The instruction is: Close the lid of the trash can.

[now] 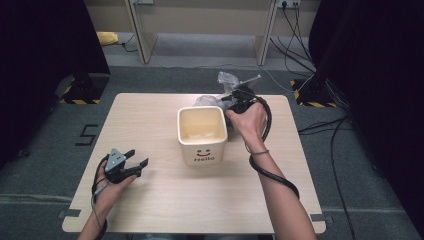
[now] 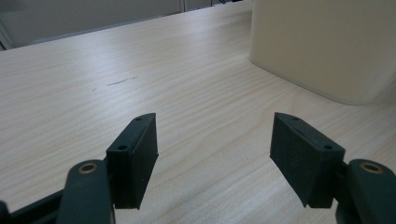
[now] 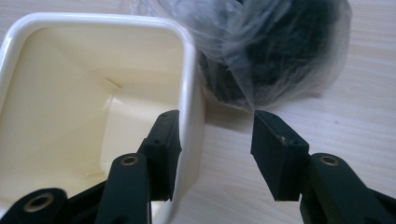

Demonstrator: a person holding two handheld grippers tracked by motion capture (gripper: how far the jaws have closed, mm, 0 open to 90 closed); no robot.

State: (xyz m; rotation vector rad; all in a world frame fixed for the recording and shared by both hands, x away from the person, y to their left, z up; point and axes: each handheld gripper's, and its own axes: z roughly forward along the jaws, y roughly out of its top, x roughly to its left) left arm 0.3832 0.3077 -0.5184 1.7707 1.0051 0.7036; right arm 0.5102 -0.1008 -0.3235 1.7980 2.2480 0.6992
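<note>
Right now the cream square bin (image 1: 202,134), printed with a smiley face and the word "Hello" on its front, stands upright near the middle of the pale wooden tabletop (image 1: 150,200). Its mouth faces up and the inside looks bare. Just behind its far right corner lies a crumpled clear plastic bag (image 3: 275,46) with something dark inside, touching or nearly touching the bin wall. The right tool (image 3: 215,140) hangs over that corner, released: in the right gripper view its jaws straddle the bin's rim, one inside the bin, one outside toward the bag, and neither pad presses on the wall. The left tool (image 1: 136,162) rests low at the near left of the tabletop, well apart from the bin, its jaws spread wide with nothing between them.
</note>
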